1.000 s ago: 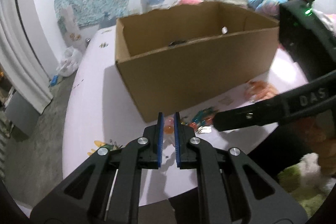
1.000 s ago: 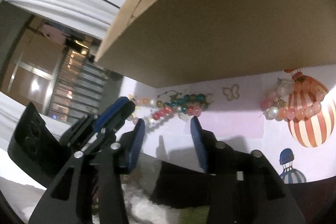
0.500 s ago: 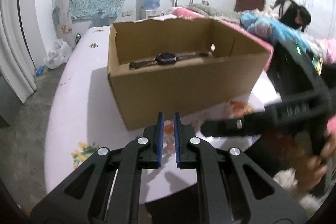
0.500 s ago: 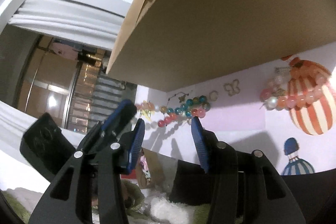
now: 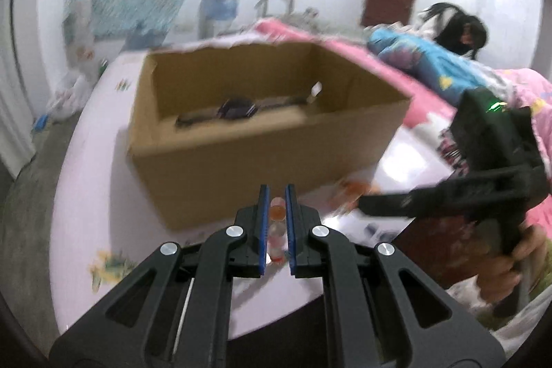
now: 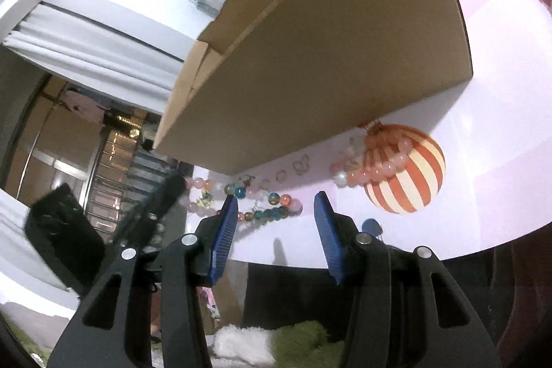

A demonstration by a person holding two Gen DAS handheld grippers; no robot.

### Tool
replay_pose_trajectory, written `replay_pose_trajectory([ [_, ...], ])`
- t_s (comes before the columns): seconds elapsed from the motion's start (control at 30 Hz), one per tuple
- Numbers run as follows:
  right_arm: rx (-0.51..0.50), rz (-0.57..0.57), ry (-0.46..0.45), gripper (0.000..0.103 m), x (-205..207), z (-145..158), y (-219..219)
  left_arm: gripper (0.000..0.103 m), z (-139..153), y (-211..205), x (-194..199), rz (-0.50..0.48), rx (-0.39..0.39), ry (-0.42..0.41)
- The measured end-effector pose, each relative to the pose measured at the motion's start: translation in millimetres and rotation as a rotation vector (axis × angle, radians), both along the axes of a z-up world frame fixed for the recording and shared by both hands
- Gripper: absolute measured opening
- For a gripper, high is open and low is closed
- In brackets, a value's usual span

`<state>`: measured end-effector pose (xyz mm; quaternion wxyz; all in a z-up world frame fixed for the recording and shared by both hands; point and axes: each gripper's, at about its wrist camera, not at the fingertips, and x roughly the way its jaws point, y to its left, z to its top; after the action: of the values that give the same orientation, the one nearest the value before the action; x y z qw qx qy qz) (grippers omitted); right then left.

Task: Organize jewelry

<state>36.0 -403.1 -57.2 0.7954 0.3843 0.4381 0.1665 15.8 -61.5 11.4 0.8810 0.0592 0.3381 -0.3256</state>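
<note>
My left gripper point(image 5: 276, 192) is shut on a string of pink and orange beads point(image 5: 277, 212), held in front of the open cardboard box point(image 5: 262, 161). A dark wristwatch point(image 5: 238, 108) lies inside the box. My right gripper point(image 6: 276, 206) is open and empty, low at the table's front edge, facing a bracelet of blue, red and pink beads point(image 6: 265, 212) on the table. A pink bead bracelet point(image 6: 376, 168) lies on a striped balloon print beside the box point(image 6: 327, 57). Small rings point(image 6: 300, 166) lie along the box's base. The left gripper also shows in the right wrist view point(image 6: 165, 195).
The round table point(image 5: 86, 161) has a pale pink printed cloth. A bed with pink and blue bedding point(image 5: 431, 71) stands behind on the right. A water dispenser point(image 5: 220, 6) and a chair are at the far wall. A green and white rug point(image 6: 276, 344) lies below.
My left gripper has lifted the bead string off the table and risen, so the box interior and watch show. My right gripper has backed off and turned slightly, still open.
</note>
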Motion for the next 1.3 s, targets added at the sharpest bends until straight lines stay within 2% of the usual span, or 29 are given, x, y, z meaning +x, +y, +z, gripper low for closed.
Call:
replay_pose_trajectory([
  [0.13,-0.05,0.043,0.001,0.046,13,3,12,0.008,-12,20,3,0.077,0.021,0.03],
  [0.2,-0.118,0.067,-0.003,0.046,17,5,24,0.008,-17,26,7,0.111,0.025,0.04],
  [0.3,-0.219,0.103,-0.013,0.042,22,8,39,0.008,-21,29,10,0.13,0.025,0.049],
  [0.43,-0.293,0.144,-0.023,0.037,30,11,58,0.008,-27,29,16,0.139,0.035,0.064],
  [0.77,-0.388,0.2,-0.011,0.022,53,4,90,0.008,-38,33,22,0.148,0.039,0.093],
  [1.0,-0.451,0.192,0.005,0.018,62,3,105,0.009,-45,35,24,0.146,0.035,0.111],
  [1.17,-0.551,0.212,-0.024,0.013,59,2,118,0.009,-48,37,26,0.149,0.037,0.119],
  [1.3,-0.559,0.209,-0.031,0.01,57,1,117,0.009,-48,36,25,0.15,0.039,0.113],
])
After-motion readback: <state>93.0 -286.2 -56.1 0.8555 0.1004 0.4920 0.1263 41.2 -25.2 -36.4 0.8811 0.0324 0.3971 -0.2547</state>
